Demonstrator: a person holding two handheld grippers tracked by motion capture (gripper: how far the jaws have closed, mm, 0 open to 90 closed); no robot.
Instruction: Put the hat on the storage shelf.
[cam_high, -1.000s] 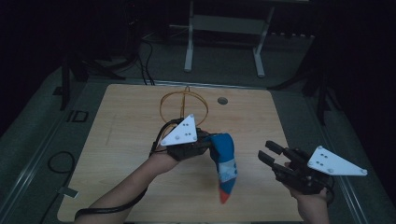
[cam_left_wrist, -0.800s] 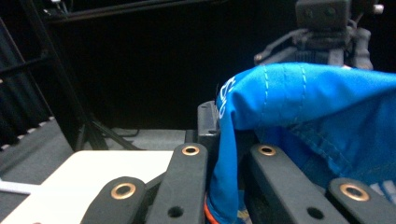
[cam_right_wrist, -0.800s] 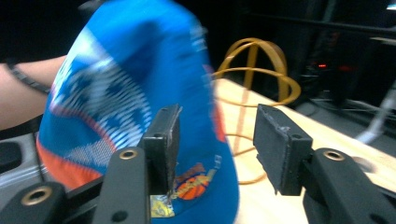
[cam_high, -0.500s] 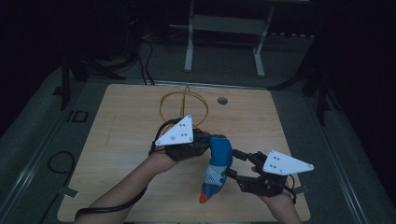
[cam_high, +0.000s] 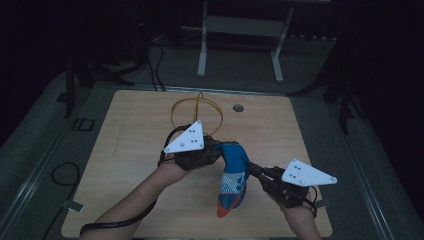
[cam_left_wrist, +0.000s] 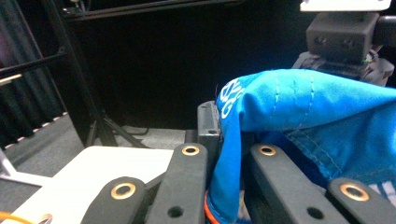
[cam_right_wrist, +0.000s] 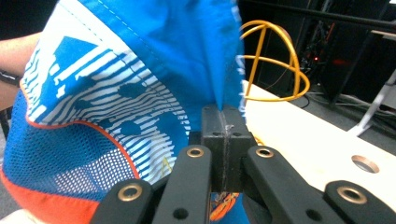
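A blue fabric piece (cam_high: 234, 181) with white print, mesh and orange trim hangs above the wooden table (cam_high: 130, 150), stretched between both grippers. My left gripper (cam_high: 220, 150) is shut on its upper edge; in the left gripper view the cloth (cam_left_wrist: 317, 102) is pinched at that gripper (cam_left_wrist: 229, 144). My right gripper (cam_high: 251, 169) has just been closing and is now shut on the cloth's right side. In the right gripper view its pads (cam_right_wrist: 224, 126) meet on a fold of the fabric (cam_right_wrist: 140, 70). The right gripper (cam_left_wrist: 345, 37) sits beyond the cloth in the left gripper view.
An orange wire hoop frame (cam_high: 197, 114) stands on the table behind the left hand, also visible as yellow rings (cam_right_wrist: 273, 60). A round hole (cam_high: 238, 107) is in the tabletop near the far edge. A metal stand (cam_high: 240, 30) is on the floor beyond.
The right gripper moved in from the table's right side toward the cloth, lowered a little, and shut on its right side. The left gripper stayed put, holding the cloth.
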